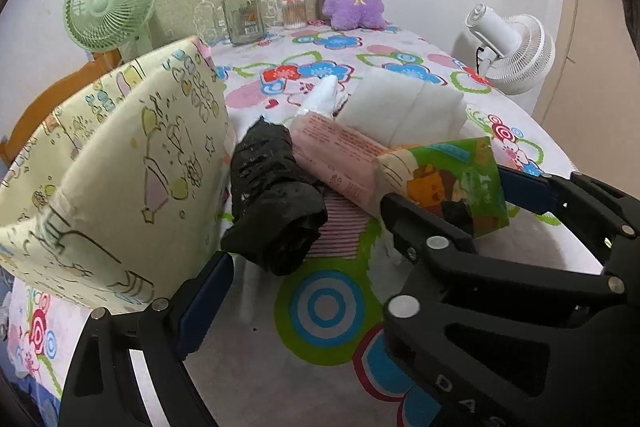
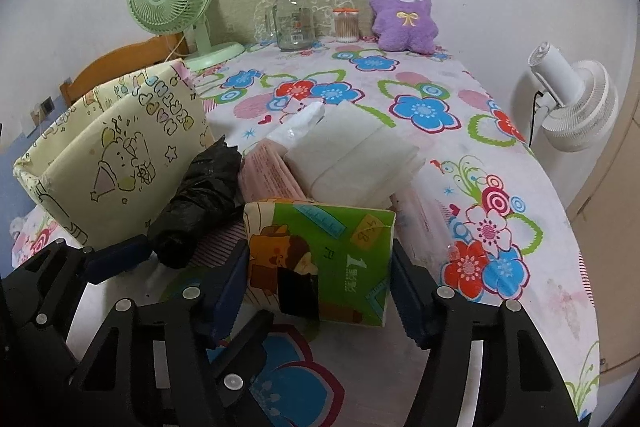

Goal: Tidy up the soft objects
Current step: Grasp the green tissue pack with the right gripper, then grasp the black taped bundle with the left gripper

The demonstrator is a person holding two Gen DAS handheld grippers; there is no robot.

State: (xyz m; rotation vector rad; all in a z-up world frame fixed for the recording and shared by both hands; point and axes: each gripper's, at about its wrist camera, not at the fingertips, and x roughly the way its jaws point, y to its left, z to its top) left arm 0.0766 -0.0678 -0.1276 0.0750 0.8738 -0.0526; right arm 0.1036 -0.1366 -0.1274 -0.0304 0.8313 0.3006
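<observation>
Left wrist view: the left claw [image 1: 308, 267] stands wide and holds nothing. Its left finger sits just beside the pale yellow fabric storage box with cartoon prints [image 1: 120, 163]; its right finger is hidden behind the other claw's frame. Just ahead of it on the flower-print table [image 1: 332, 307] lies a crumpled black plastic bag roll [image 1: 276, 199], and beyond that a pink plastic-wrapped tissue pack [image 1: 336, 155] and a stack of white folded tissues [image 1: 404, 107]. To its right, the right claw [image 1: 444, 195] reaches in around a green cartoon-printed tissue pack [image 1: 444, 183].

Right wrist view: the right claw [image 2: 320, 263] has its fingers at either side of the green tissue pack [image 2: 320, 255], at half width. The left pad touches the pack's edge, the right pad seems to meet it too, though I cannot tell whether it presses firmly. The pack rests at the front of the pile, with the yellow box [image 2: 116, 163] off to the claw's left, past the black roll [image 2: 204, 195].

The step in hand looks like gripping the green pack. Next, the grip needs to be firm but gentle since the pack will squash, followed by a lift and a carry leftward over the box's rim, clearing the left claw.
</observation>
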